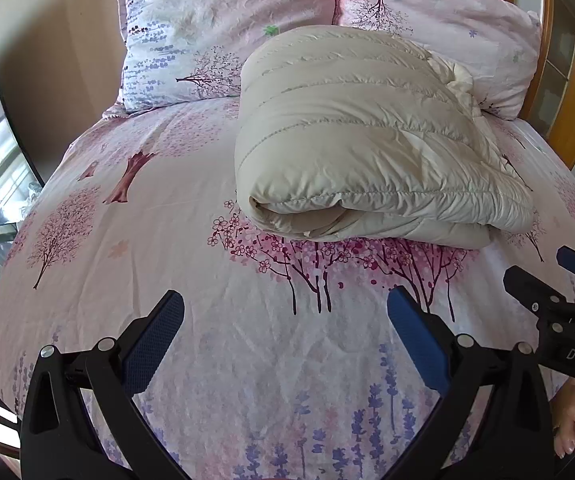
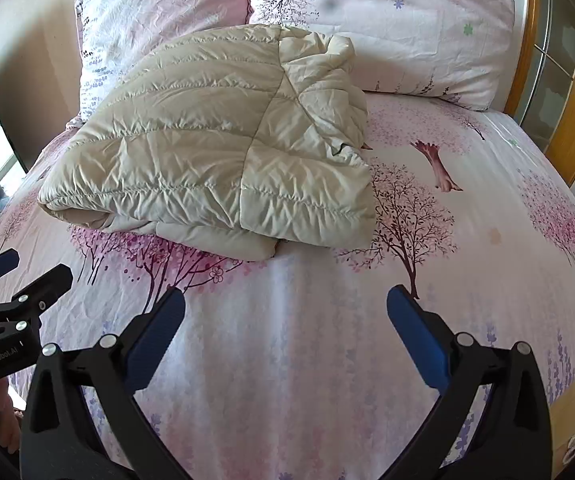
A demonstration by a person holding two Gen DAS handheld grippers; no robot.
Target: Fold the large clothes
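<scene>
On the flowered bedspread (image 1: 167, 240), just in front of the two pillows, the cream quilted jacket (image 1: 359, 140) already lies as a thick folded bundle, so the folding looks essentially finished; what may remain, as a judgement, is tidying one loose end. Going left to right across the jacket in the left wrist view, its left side is a smooth rounded fold with the quilting lines running across it, its near edge shows stacked layers tucked under one another, and its right far corner ends in a bunched, crumpled patch, perhaps a hood or collar, that rests against the right pillow (image 1: 467, 12). The left pillow (image 1: 207, 20) stands just behind the jacket's left far corner. The bundle's long axis appears to run from the near edge back toward the pillows, leaning to the right at the far end, though the fisheye lens makes this uncertain. The left gripper (image 1: 285, 316) hovers over bare bedspread near the jacket's near edge, jaws spread wide with nothing between them. The right gripper (image 2: 285, 316) sits likewise in front of the jacket (image 2: 215, 140), jaws wide apart and empty, apart from the cloth.
</scene>
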